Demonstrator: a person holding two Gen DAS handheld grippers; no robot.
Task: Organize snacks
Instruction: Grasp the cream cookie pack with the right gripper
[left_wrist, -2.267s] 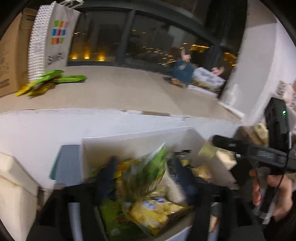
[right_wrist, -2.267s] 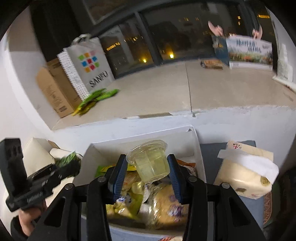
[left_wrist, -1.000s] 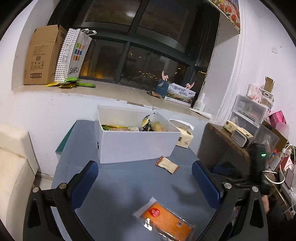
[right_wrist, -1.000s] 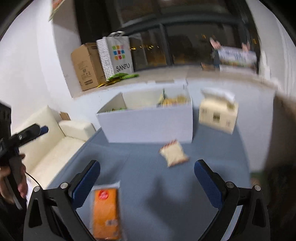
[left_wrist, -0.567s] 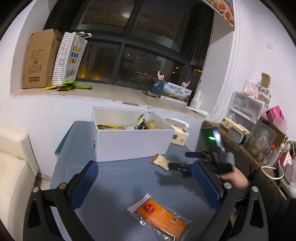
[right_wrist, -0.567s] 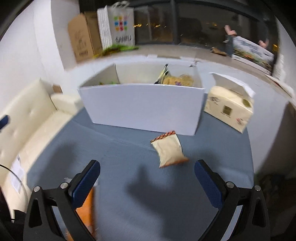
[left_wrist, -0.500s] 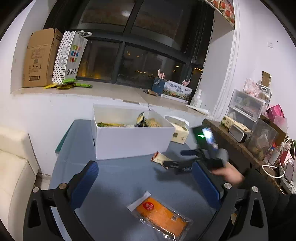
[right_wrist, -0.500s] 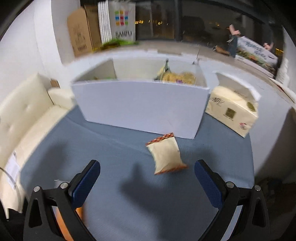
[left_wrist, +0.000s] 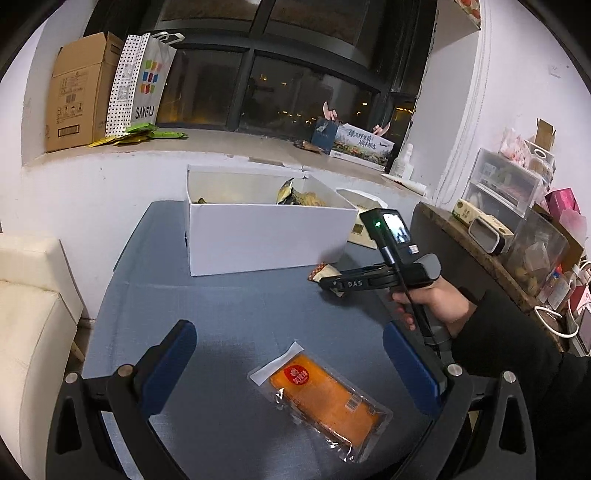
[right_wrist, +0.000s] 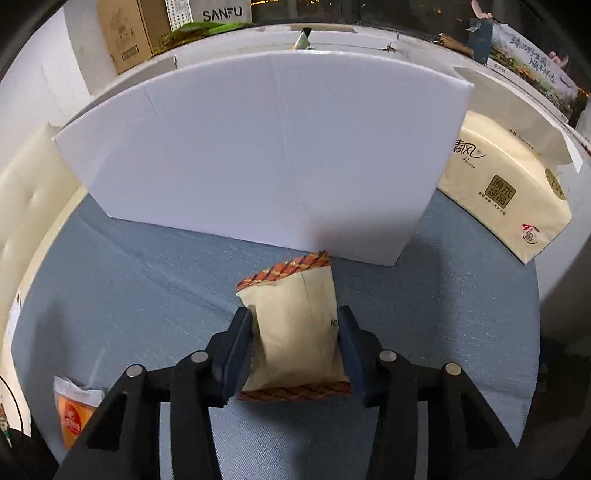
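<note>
While the right gripper (right_wrist: 295, 350) has its jaws clamped on the tan snack packet (right_wrist: 297, 332) at frame centre, left gripper (left_wrist: 288, 365) jaws gape wide. Orange packet (left_wrist: 325, 398) lies lower centre on the table (left_wrist: 229, 314).

Since a second ago the right gripper (right_wrist: 295, 347) has dropped to the blue table (right_wrist: 155, 295) and its fingers have closed against the tan snack packet (right_wrist: 297, 339) before the white box (right_wrist: 258, 155).
</note>
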